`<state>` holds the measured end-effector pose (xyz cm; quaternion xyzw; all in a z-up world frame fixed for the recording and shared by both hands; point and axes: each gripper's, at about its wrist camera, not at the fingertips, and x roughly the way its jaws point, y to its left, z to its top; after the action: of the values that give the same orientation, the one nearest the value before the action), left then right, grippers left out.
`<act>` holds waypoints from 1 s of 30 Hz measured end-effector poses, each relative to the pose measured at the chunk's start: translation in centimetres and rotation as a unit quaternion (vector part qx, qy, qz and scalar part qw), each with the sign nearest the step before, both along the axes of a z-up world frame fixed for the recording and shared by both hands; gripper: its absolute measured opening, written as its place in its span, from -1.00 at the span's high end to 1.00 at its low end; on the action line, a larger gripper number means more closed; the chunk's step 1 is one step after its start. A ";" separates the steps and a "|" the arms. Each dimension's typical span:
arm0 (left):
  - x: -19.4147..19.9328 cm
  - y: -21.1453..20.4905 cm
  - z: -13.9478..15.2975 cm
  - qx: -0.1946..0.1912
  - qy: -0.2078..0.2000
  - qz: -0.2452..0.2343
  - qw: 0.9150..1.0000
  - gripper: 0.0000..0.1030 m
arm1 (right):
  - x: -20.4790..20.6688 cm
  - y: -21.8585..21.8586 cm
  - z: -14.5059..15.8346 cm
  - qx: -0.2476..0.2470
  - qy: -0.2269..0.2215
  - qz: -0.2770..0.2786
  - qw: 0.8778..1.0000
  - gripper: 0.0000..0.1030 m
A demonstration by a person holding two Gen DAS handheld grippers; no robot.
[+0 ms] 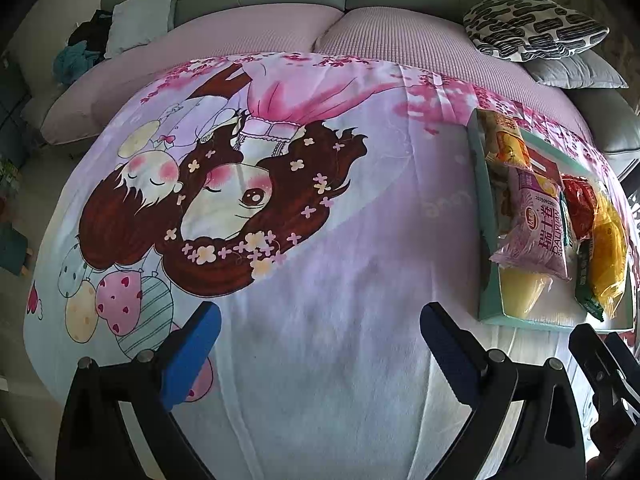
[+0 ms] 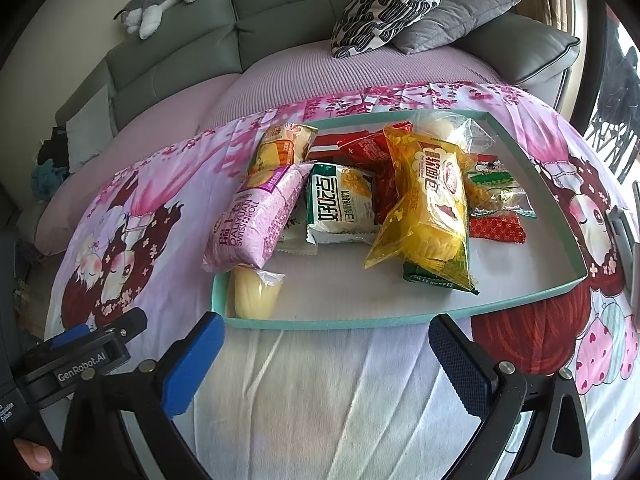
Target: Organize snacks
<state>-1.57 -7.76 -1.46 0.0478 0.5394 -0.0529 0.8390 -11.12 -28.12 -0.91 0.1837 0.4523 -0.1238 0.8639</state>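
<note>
Both grippers, left (image 1: 320,344) and right (image 2: 326,354), hover with jaws wide apart and empty above the cartoon-print blanket (image 1: 320,360). Snack packets, including a pink roll (image 2: 256,220) and a yellow bun (image 2: 430,208), lie heaped in the teal tray (image 2: 340,323), just beyond the right gripper.

L gripper (image 1: 320,336) open, R gripper (image 2: 326,346) open (both empty)

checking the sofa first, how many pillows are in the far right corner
2. The black-and-white patterned pillow is propped on the plain grey pillow, both in the grey sofa's far right corner. Others may be hidden.
</note>
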 end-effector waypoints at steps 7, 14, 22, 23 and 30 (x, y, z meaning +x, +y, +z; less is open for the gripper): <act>0.0 0.0 0.0 0.000 0.000 0.001 1.000 -0.94 | 0.0 0.0 0.0 0.000 0.000 0.000 1.000 -1.00; 0.0 0.0 -0.1 0.000 0.000 0.002 1.000 -0.94 | 0.0 0.0 0.0 0.000 0.001 0.000 1.000 -1.00; 0.0 0.0 -0.1 -0.001 0.001 0.004 1.000 -0.94 | 0.0 0.1 0.0 0.000 0.002 0.003 1.000 -1.00; 0.0 0.0 -0.1 -0.001 0.001 0.004 1.000 -0.94 | 0.0 0.1 0.0 0.000 0.002 0.003 1.000 -1.00; 0.1 0.1 -0.1 -0.001 0.002 0.002 1.000 -0.94 | 0.0 0.1 0.0 0.000 0.002 0.003 1.000 -1.00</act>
<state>-1.49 -7.64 -1.56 0.0456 0.5410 -0.0516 0.8382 -11.07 -28.01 -0.94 0.1820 0.4551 -0.1215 0.8632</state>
